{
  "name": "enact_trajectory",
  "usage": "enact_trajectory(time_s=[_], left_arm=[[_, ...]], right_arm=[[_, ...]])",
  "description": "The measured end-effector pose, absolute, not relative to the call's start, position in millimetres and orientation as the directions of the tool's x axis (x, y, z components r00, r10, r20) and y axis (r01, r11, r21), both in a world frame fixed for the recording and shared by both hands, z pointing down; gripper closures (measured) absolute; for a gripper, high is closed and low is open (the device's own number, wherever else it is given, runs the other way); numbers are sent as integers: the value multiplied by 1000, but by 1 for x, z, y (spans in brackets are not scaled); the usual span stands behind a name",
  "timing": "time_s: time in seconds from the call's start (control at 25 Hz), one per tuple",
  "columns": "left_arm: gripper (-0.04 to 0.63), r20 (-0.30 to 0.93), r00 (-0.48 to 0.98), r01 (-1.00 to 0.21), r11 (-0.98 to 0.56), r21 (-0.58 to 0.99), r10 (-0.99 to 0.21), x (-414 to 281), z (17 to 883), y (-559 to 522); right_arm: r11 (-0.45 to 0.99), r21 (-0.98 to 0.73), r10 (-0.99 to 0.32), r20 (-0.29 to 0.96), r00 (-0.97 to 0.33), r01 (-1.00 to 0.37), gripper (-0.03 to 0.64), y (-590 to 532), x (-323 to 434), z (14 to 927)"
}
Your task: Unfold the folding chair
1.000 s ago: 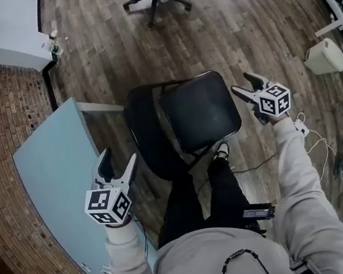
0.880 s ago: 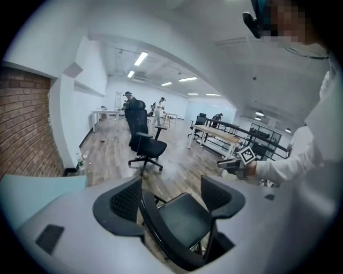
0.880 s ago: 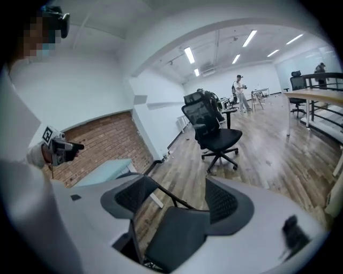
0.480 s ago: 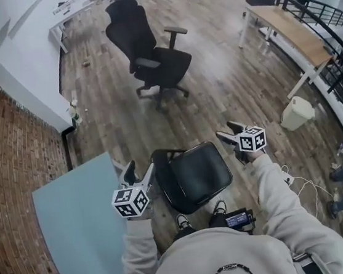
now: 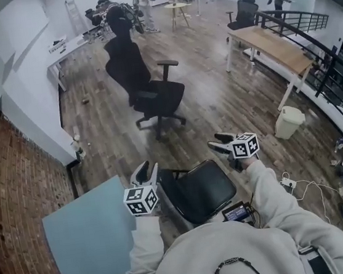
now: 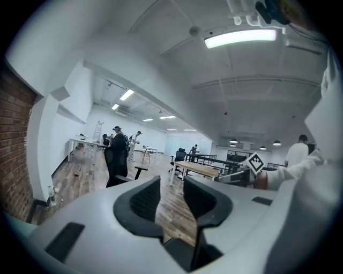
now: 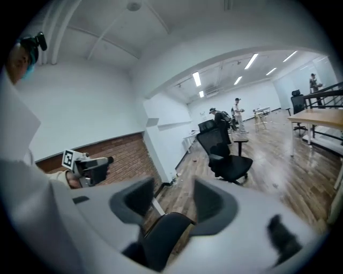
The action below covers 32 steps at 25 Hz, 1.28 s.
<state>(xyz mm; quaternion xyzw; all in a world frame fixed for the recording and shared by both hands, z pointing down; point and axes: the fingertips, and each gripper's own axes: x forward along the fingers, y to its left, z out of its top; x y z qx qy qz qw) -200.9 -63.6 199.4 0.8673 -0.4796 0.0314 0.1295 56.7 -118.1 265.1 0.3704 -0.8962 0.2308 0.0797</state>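
The left gripper [image 5: 146, 169] grips nothing, its jaws closing on air; the right gripper [image 5: 220, 142] is also empty, jaws wide but narrowing. The folding chair [image 5: 198, 191] stands low between them, close to the person, with its seat already flat. Its backrest side lies toward the left gripper, which looks slightly nearer.

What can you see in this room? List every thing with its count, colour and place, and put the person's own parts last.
folding chair: one, black, unfolded on the floor before the person
office chair: one, black, mid-floor beyond it
panel: one, pale blue, lower left beside the brick wall
desk: one, wooden top, right, by the railing
bin: one, white, beside that desk
power strip: one, white, floor at right
left gripper: one, grey, jaws closing, empty, left of the folding chair
right gripper: one, grey, jaws closing, empty, right of it
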Motion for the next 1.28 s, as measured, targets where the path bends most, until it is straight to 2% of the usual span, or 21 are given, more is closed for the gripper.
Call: enact_trajectory(time_s=[0.04, 0.08, 0.16, 0.28, 0.52, 0.68, 1.28], left_arm=[[475, 169, 547, -834, -516, 194, -820, -198, 200, -61], [522, 162, 553, -830, -524, 192, -817, -195, 201, -59], [582, 155, 560, -827, -537, 168, -814, -189, 206, -53], [588, 147, 566, -823, -547, 152, -811, -190, 208, -46], [589, 130, 585, -810, -570, 139, -801, -199, 197, -35], [589, 121, 589, -807, -575, 134, -799, -202, 198, -31], [589, 110, 594, -804, -582, 126, -797, -209, 186, -41]], right_arm=[[654, -339, -612, 288, -737, -676, 529, -110, 47, 252], [684, -314, -602, 267, -753, -658, 609, -103, 38, 241], [717, -251, -599, 258, -758, -651, 609, -93, 24, 224], [738, -186, -605, 243, -758, -648, 609, -80, -1, 203], [764, -197, -608, 99, -788, -614, 609, -57, -33, 152], [767, -146, -610, 133, -781, -625, 609, -61, -42, 152], [738, -164, -641, 134, -756, -655, 611, -59, -28, 158]])
